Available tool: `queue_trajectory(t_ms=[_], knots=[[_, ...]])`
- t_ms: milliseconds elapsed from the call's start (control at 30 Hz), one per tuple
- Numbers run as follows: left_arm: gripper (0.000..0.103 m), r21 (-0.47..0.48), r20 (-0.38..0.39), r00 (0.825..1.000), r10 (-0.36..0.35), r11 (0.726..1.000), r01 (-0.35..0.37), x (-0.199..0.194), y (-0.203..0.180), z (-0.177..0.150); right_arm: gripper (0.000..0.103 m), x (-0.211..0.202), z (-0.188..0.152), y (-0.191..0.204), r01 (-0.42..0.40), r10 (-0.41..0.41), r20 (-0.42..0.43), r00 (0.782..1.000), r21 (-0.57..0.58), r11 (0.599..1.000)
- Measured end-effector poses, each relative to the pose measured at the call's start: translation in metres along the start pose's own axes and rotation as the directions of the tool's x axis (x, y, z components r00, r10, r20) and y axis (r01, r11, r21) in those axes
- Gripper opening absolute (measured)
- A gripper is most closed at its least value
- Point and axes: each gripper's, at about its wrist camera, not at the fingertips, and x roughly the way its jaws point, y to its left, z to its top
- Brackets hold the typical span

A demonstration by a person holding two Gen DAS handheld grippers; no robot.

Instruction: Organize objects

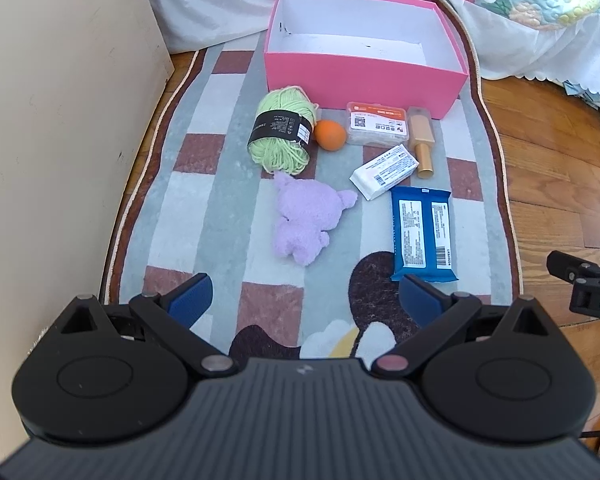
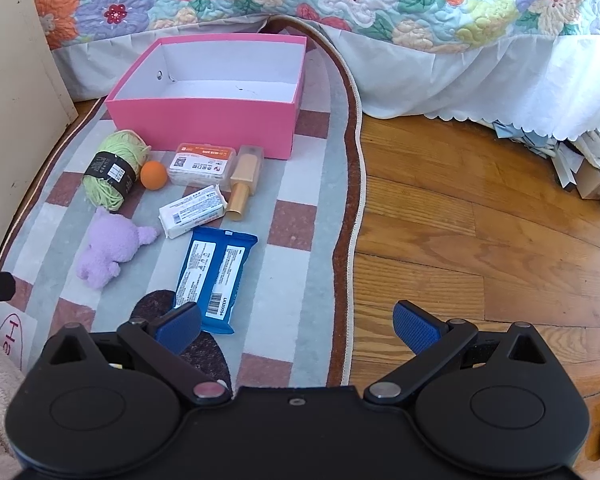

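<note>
With both the left claw (image 1: 304,300) and right claw (image 2: 298,326) spread wide and empty above the rug (image 1: 220,216), the blue packet (image 1: 422,234) nearest the right one looks best pinched across its narrow width, then carried to the empty pink box (image 1: 364,76) at the far end.

A checked rug (image 1: 220,208) lies on the wooden floor (image 2: 480,220), ahead of both tongs. Farthest from them sits an open pink box (image 1: 364,76). Nearer, in front of it: green yarn (image 1: 282,130), an orange ball (image 1: 330,134), a clear case (image 1: 376,122) and a gold bottle (image 1: 420,140). Closer still lie a white packet (image 1: 384,170), a purple plush (image 1: 304,220) and a blue pack (image 1: 422,232)
</note>
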Motion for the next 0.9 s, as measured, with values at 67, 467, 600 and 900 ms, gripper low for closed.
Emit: queue_trajectory(t_ms=[67,467,600,900], knots=[[0.101,0.001,0.002,1.000,0.000,1.000,0.000,-0.001,0.000,0.000,0.103,0.000,0.001,-0.001,0.005,-0.005,0.003,1.000,0.002,1.000],[0.101,0.000,0.013,1.000,0.003,1.000,-0.003,-0.006,0.002,-0.004,0.103,-0.005,0.000,-0.001,0.025,-0.025,0.024,0.999,-0.001,1.000],[0.101,-0.003,0.017,1.000,0.000,1.000,0.001,-0.008,0.004,-0.005,0.103,-0.006,-0.002,0.000,0.028,-0.027,0.025,0.999,-0.005,1.000],[0.101,0.004,0.030,0.999,-0.013,1.000,0.013,-0.012,0.003,-0.006,0.103,-0.009,-0.006,0.000,0.025,-0.024,0.026,0.999,-0.012,1.000]])
